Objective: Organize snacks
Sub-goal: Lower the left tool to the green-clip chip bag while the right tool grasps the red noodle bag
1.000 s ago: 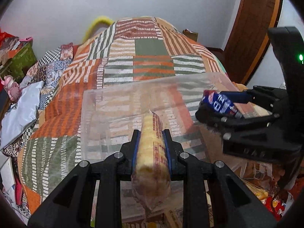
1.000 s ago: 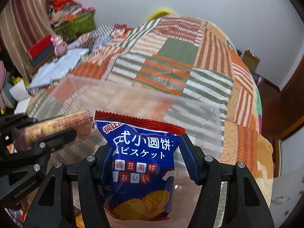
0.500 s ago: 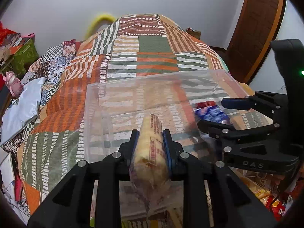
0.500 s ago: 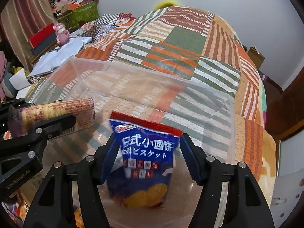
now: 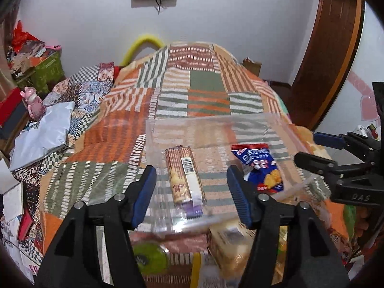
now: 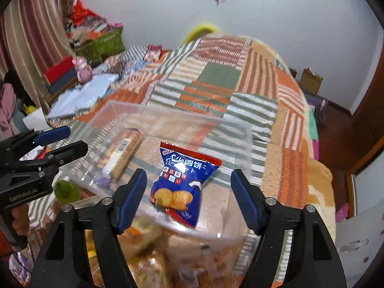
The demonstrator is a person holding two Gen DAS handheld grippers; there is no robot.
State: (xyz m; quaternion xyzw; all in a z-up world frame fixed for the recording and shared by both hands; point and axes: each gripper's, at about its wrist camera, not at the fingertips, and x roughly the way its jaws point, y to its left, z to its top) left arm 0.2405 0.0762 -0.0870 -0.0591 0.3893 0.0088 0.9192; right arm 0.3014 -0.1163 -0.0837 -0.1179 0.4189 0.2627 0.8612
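A clear plastic bin (image 5: pixel 216 122) stands on the patchwork bed. A long biscuit roll (image 5: pixel 183 174) lies inside it on the left, and a blue biscuit bag (image 5: pixel 261 168) lies inside on the right. My left gripper (image 5: pixel 192 196) is open and empty above the bin's near edge. My right gripper (image 5: pixel 314 151) shows at the right, open. In the right wrist view the bin (image 6: pixel 249 144) holds the blue bag (image 6: pixel 182 180) and the roll (image 6: pixel 123 151); my right gripper (image 6: pixel 187 199) is open and empty, and my left gripper (image 6: pixel 62 140) is open at the left.
More snack packs (image 5: pixel 228 244) and a green round item (image 5: pixel 148 256) lie on the bed in front of the bin. A white cloth (image 5: pixel 40 134), a pink toy (image 5: pixel 32 103) and boxes lie at the left. A wooden door (image 5: pixel 324 48) is at the right.
Both grippers have opened. The biscuit roll and the blue bag have dropped into the bin, and both grippers have drawn back above its near edge.
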